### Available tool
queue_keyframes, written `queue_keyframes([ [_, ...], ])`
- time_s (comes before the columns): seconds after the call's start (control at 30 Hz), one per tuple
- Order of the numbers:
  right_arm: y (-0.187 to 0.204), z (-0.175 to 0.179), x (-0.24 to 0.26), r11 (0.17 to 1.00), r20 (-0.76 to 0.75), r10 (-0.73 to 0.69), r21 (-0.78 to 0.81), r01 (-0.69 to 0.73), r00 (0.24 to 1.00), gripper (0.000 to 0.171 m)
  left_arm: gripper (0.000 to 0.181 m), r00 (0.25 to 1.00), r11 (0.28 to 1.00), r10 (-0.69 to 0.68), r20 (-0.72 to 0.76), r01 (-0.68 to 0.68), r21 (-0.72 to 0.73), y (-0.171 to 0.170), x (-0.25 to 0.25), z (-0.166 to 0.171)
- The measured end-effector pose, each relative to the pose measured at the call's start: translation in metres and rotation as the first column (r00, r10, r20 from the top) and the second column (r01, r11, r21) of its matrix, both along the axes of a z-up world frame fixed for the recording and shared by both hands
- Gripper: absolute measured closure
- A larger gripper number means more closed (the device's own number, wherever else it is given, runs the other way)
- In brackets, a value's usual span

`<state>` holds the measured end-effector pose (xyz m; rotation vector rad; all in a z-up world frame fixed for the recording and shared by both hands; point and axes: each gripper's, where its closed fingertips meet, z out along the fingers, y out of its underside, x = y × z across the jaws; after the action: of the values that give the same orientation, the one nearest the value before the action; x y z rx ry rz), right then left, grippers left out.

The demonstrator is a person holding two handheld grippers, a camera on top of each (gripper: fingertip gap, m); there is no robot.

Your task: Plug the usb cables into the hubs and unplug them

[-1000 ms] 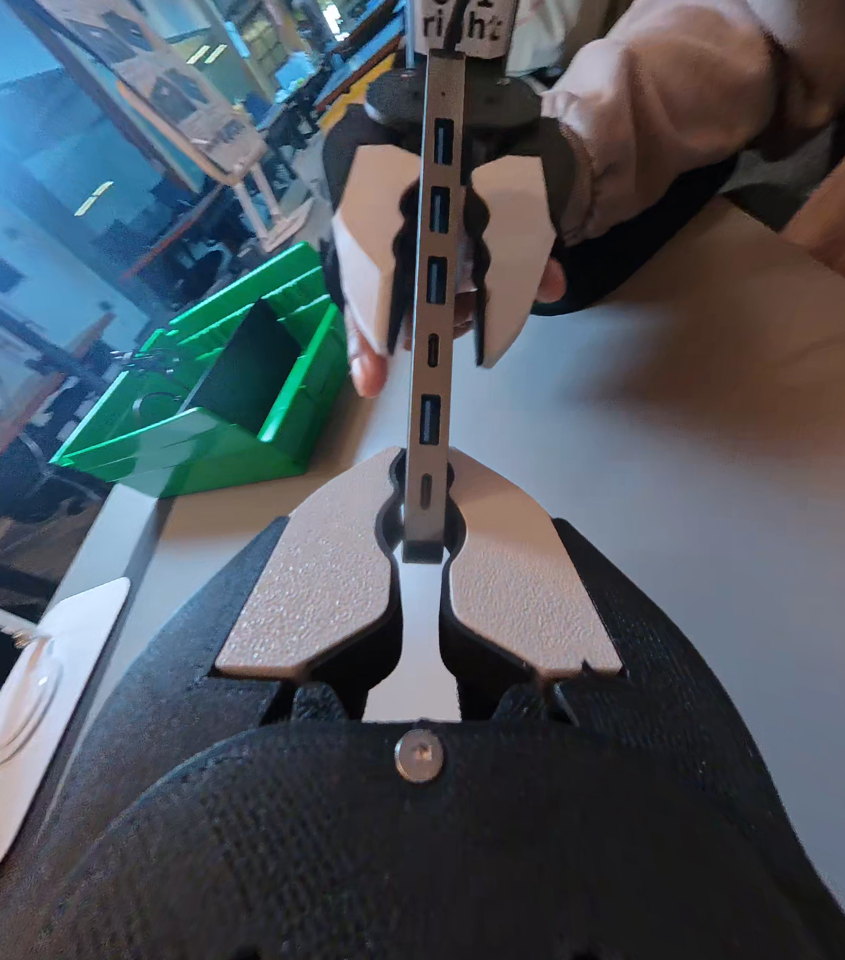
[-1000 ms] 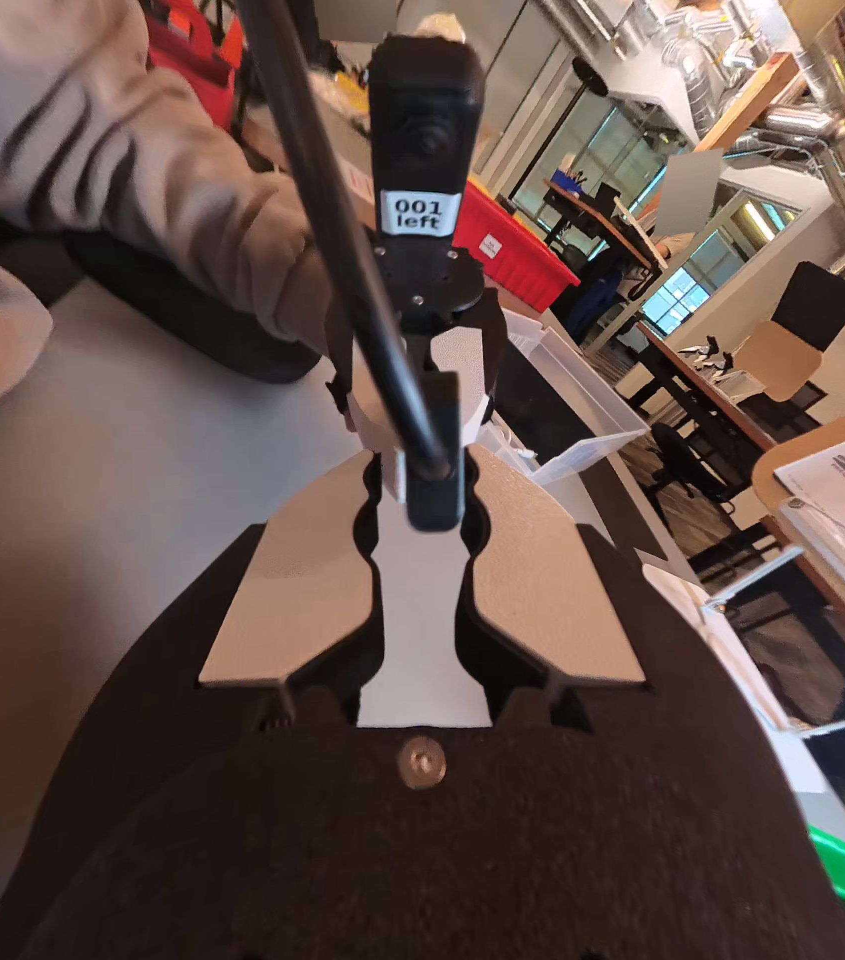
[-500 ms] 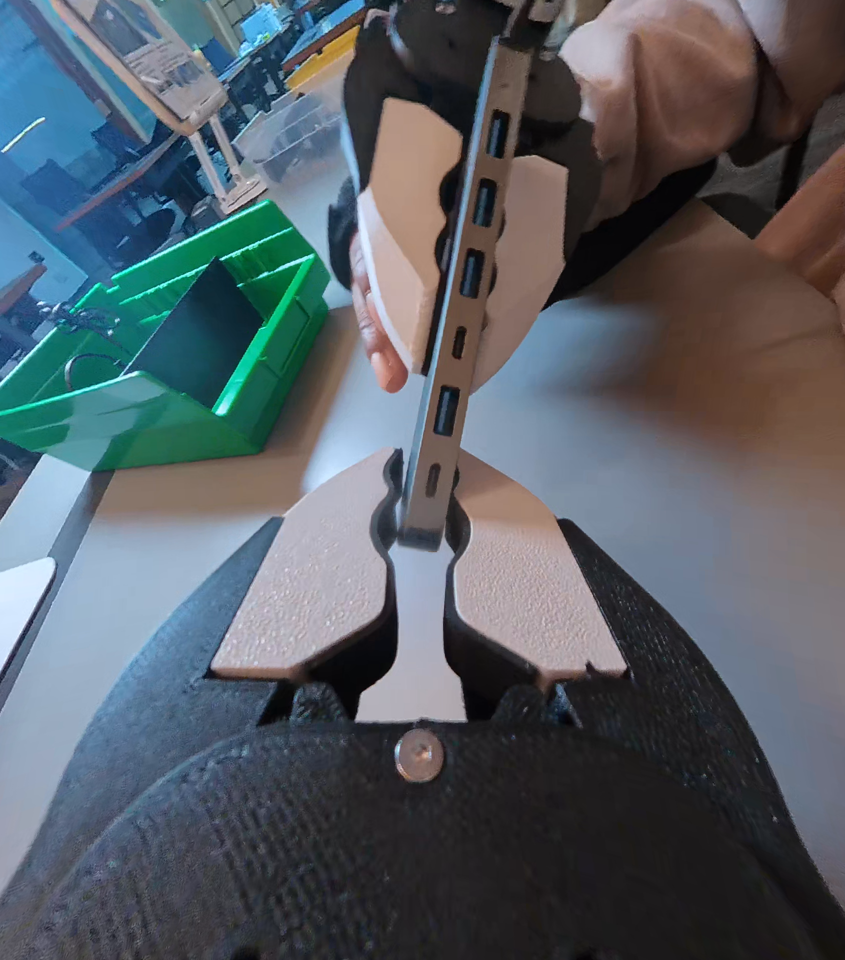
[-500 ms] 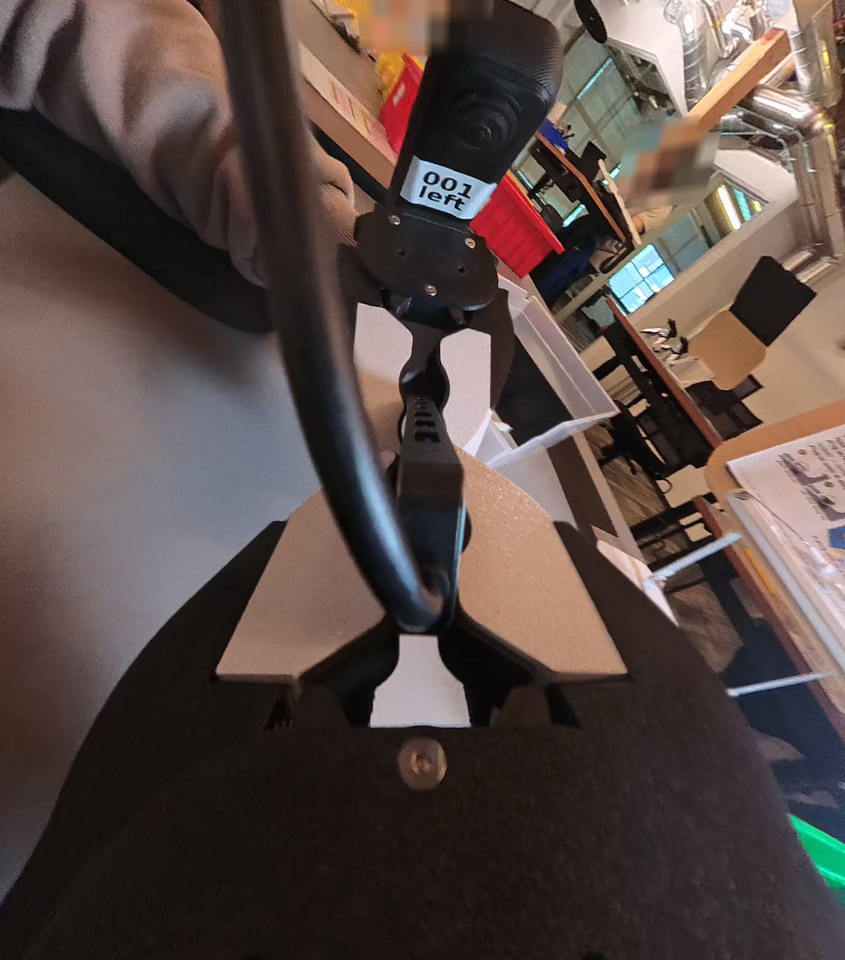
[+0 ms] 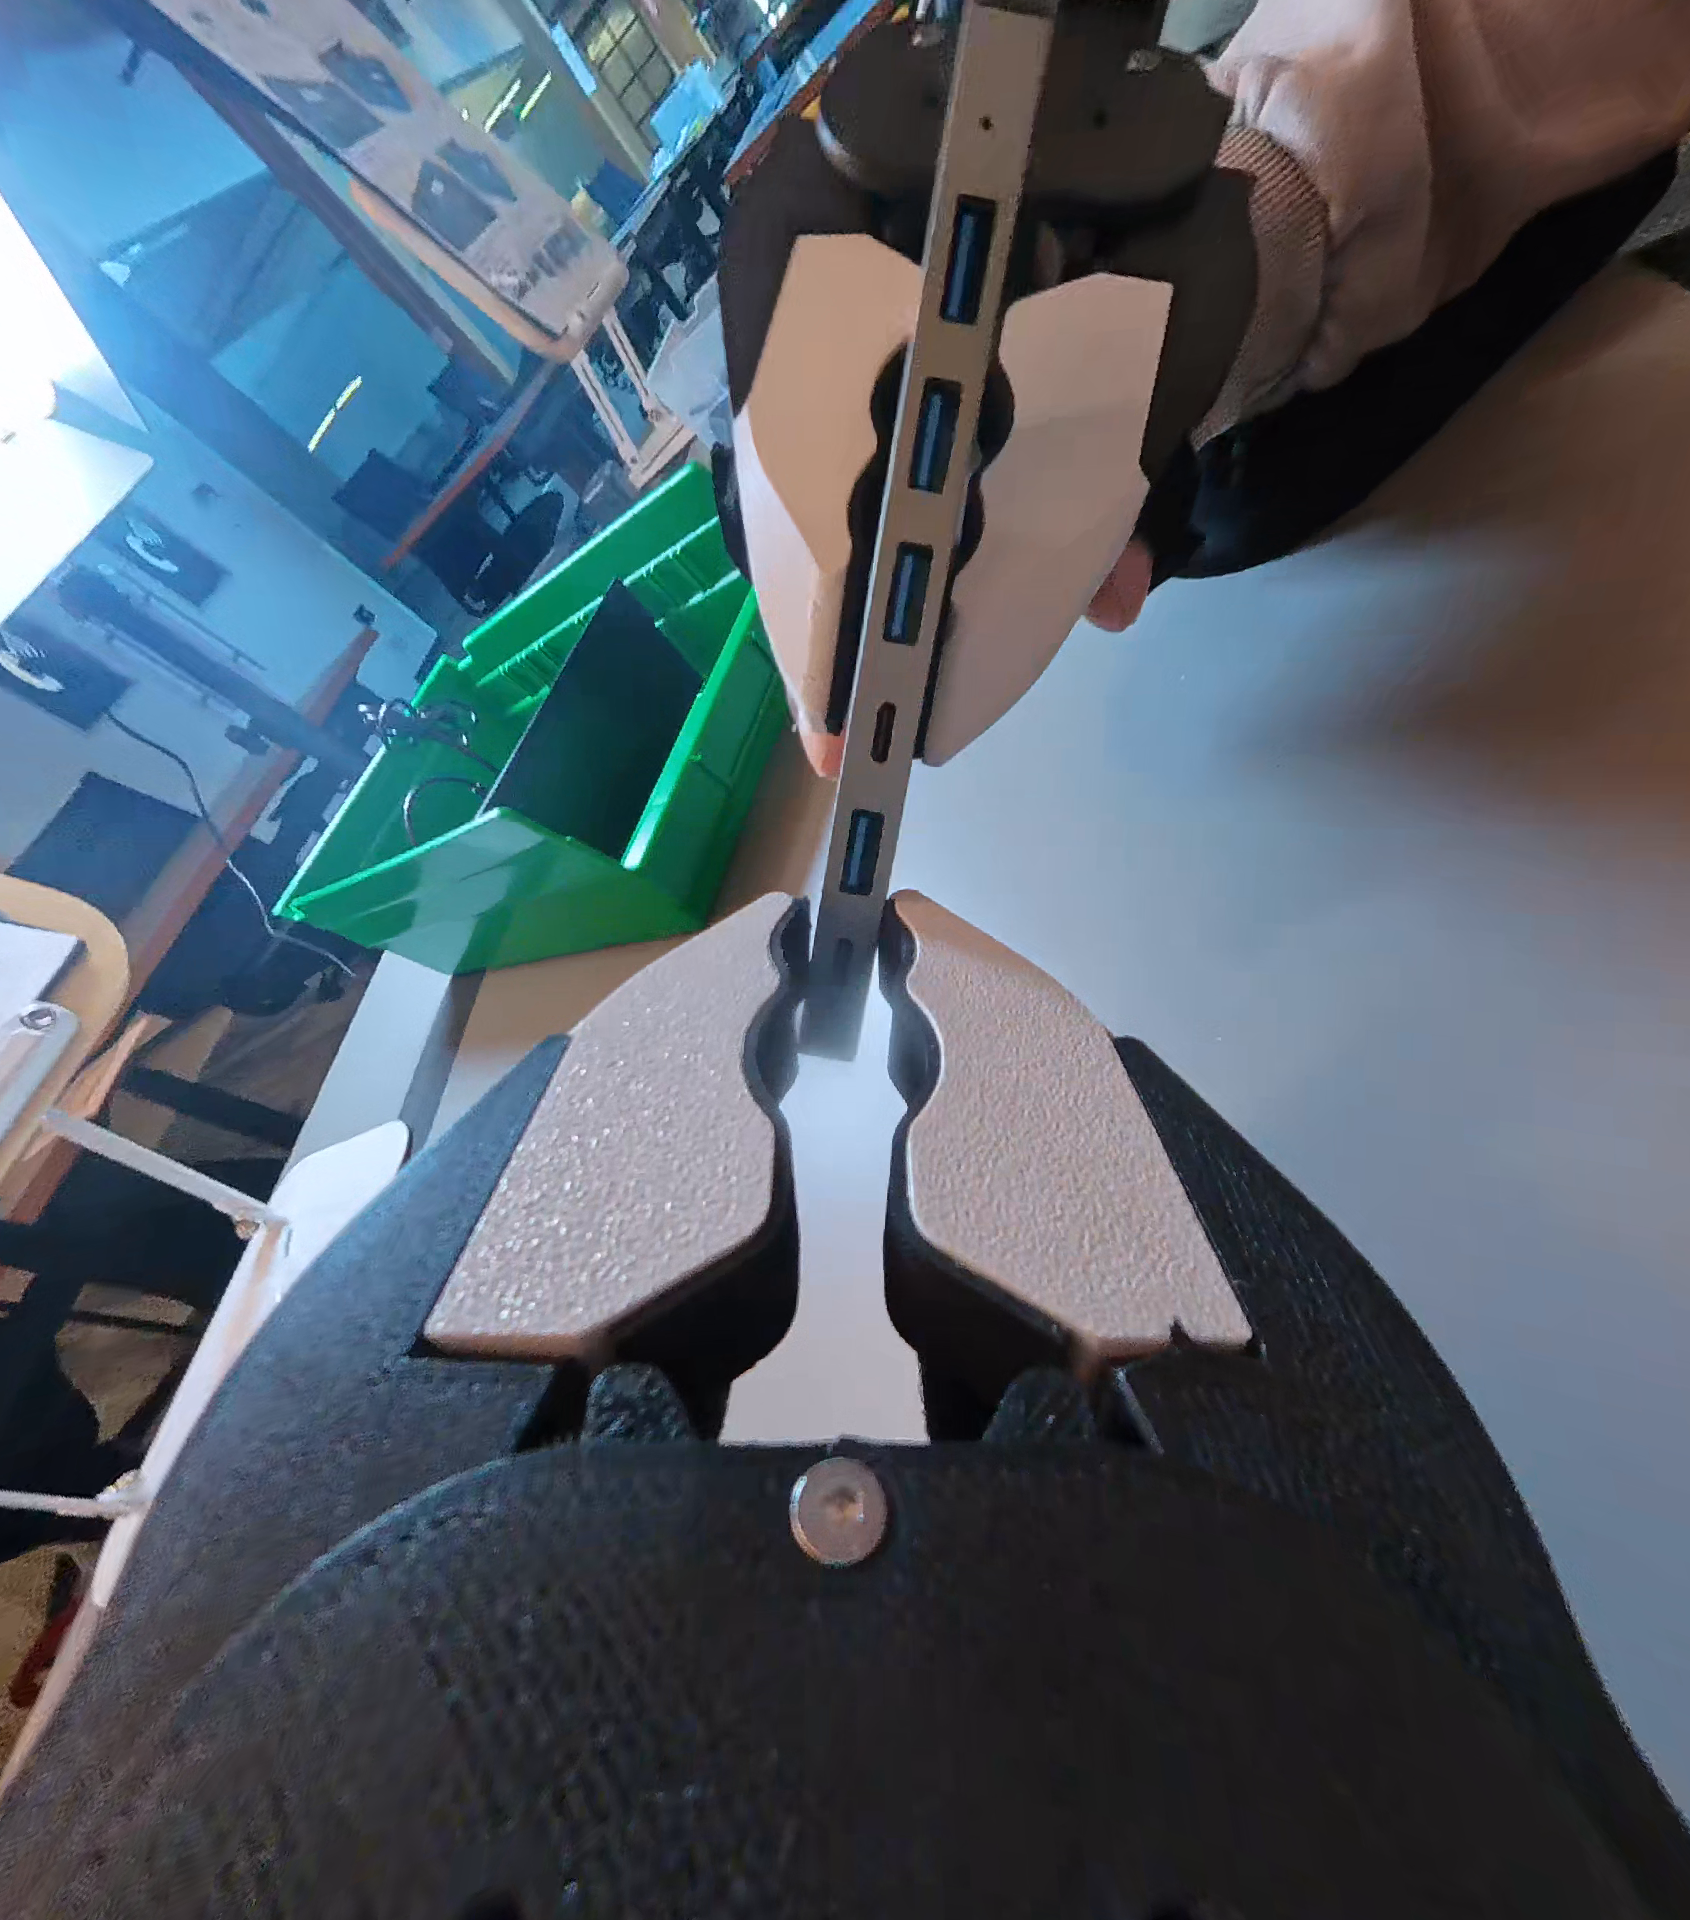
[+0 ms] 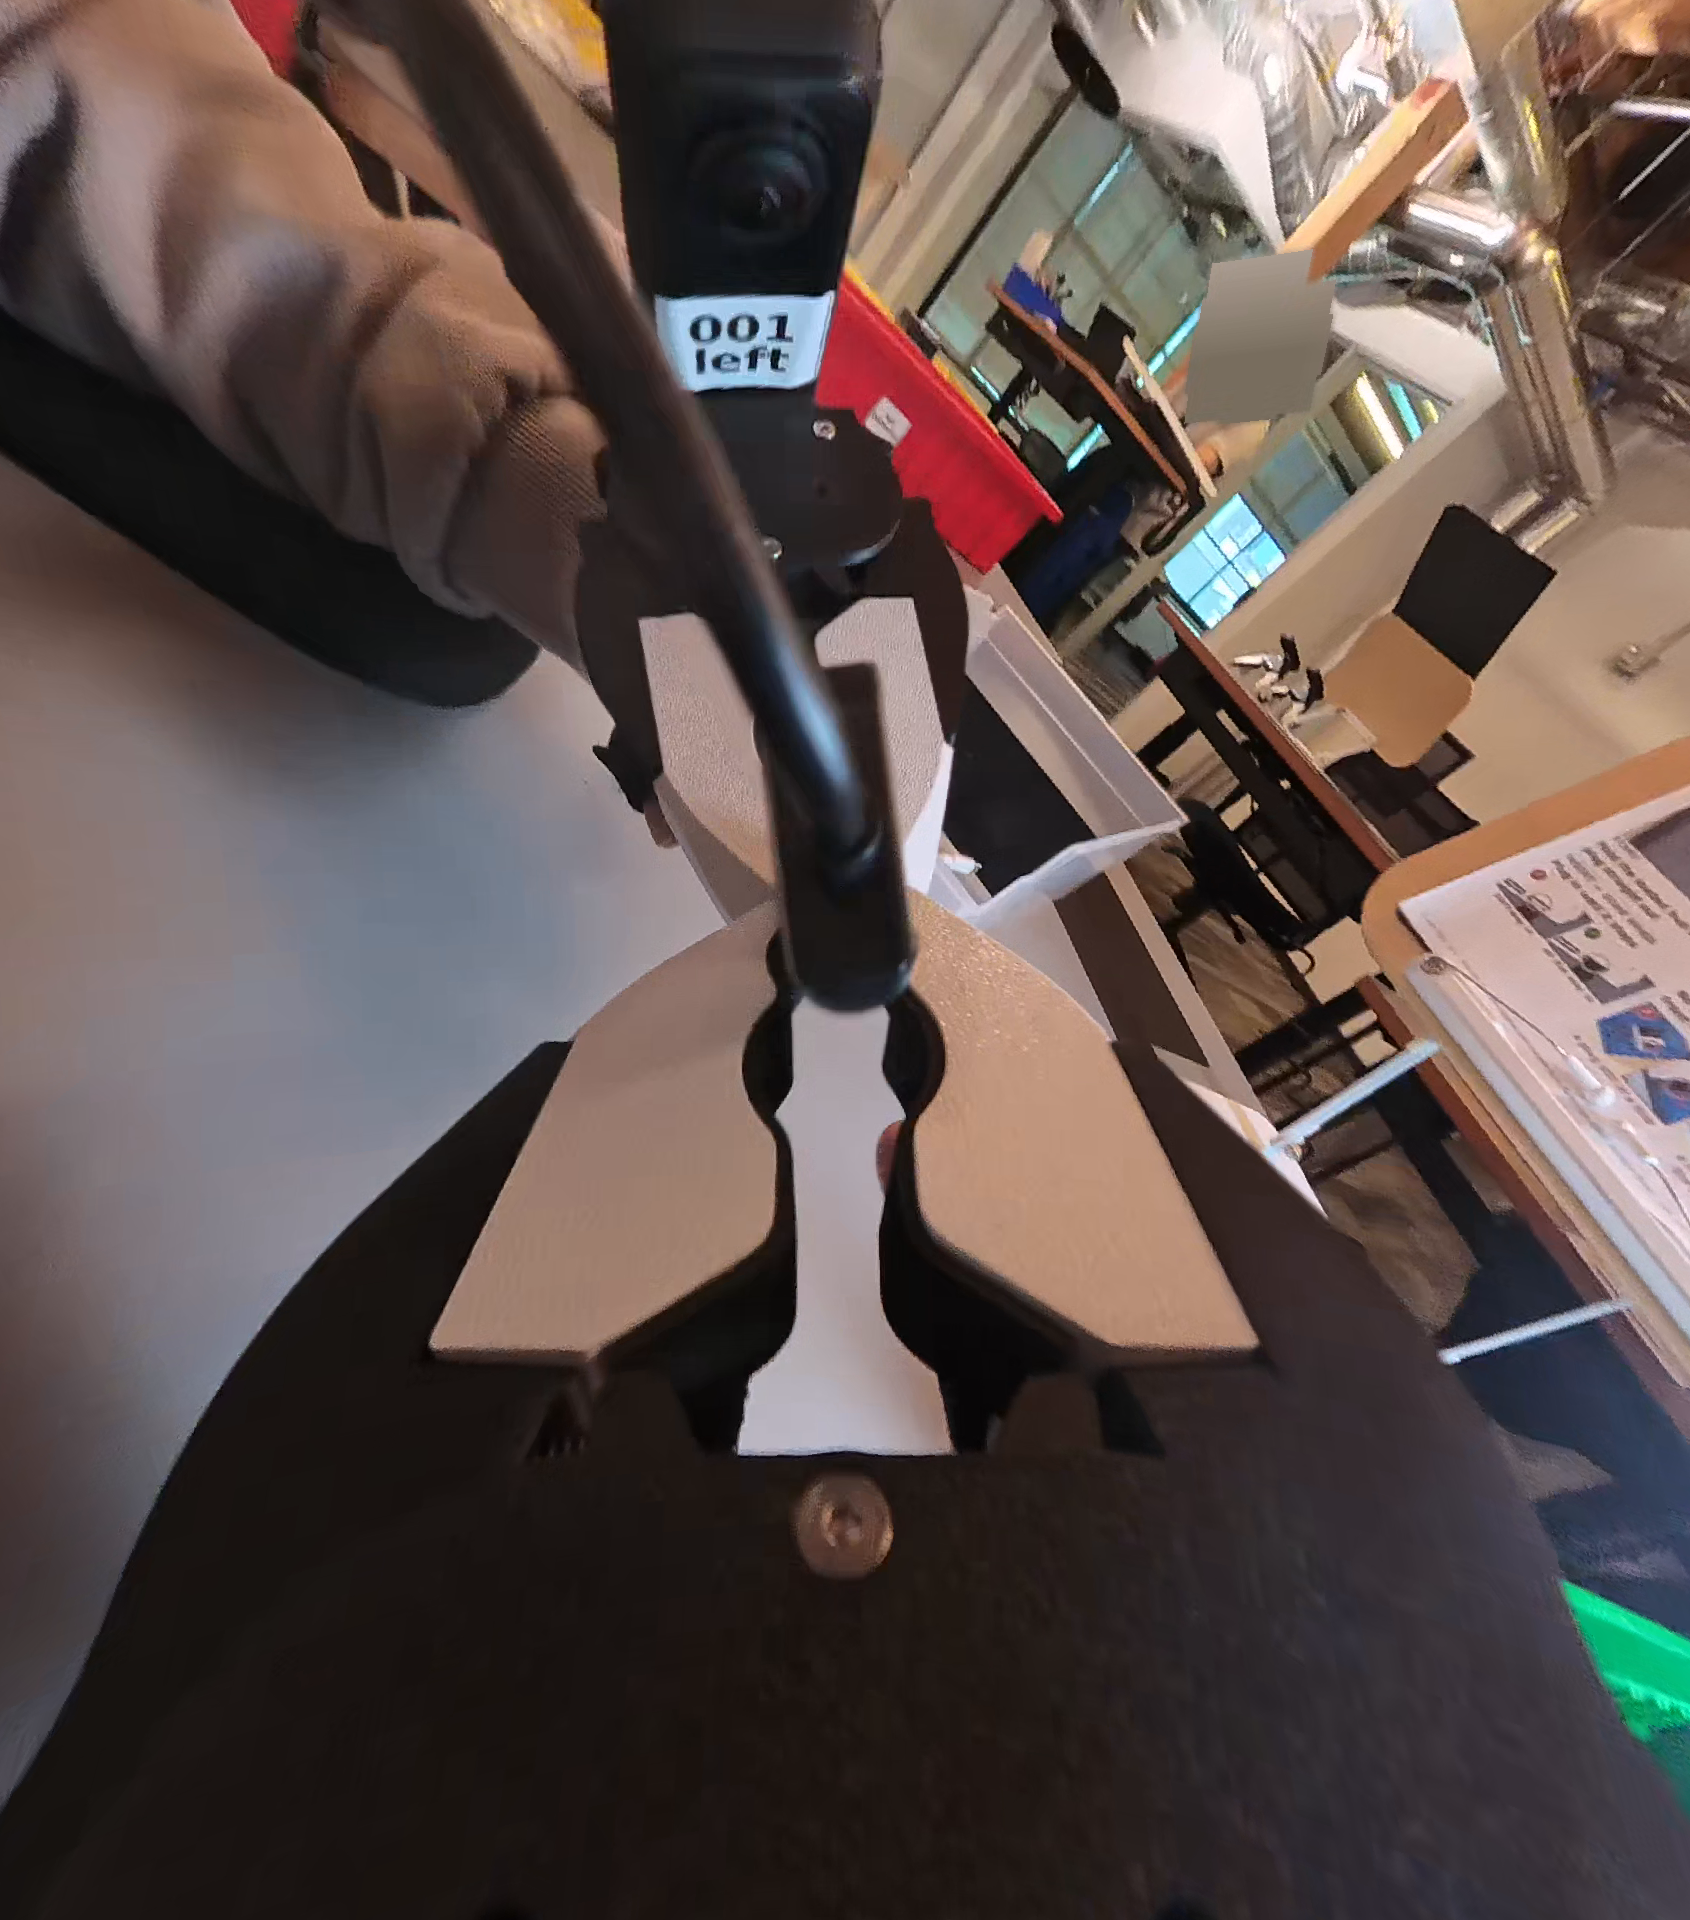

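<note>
In the left wrist view a green bin sits on the grey table, left of the grey hub, which serves as the landmark. The hub stands on edge, its row of ports facing the camera. Its near end lies between the fingertips of the left gripper, whose pale fingers press its two sides just below the lowest port. Farther along the hub, the right gripper straddles its middle, fingers closed around it.

In the right wrist view the hub's dark cable end sits between the right gripper's tips, pinched there. A black cable rises up-left from that end. Beyond the hub the left gripper faces back, and to its right lies a white tray.
</note>
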<state>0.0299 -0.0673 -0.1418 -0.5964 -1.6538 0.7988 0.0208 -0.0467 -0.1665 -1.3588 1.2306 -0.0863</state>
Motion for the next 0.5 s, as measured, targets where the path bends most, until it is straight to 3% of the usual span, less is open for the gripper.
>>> queue_keyframes([
  [0.2,-0.009,-0.004,0.001,0.998,-0.004,0.039,0.058,-0.039,0.999,0.153,0.170,0.999,0.999,-0.038,-0.038,0.036,-0.034,-0.005,0.005,-0.009],
  [0.33,-0.007,-0.010,0.001,0.996,0.038,0.017,0.092,-0.020,0.999,0.160,0.169,0.998,0.999,-0.035,-0.055,0.033,-0.042,-0.004,0.005,-0.013],
  [0.5,-0.002,-0.002,0.001,0.991,0.023,-0.030,0.135,0.027,0.999,0.161,0.166,0.999,0.993,-0.009,0.054,0.015,-0.121,-0.002,0.001,-0.004],
])
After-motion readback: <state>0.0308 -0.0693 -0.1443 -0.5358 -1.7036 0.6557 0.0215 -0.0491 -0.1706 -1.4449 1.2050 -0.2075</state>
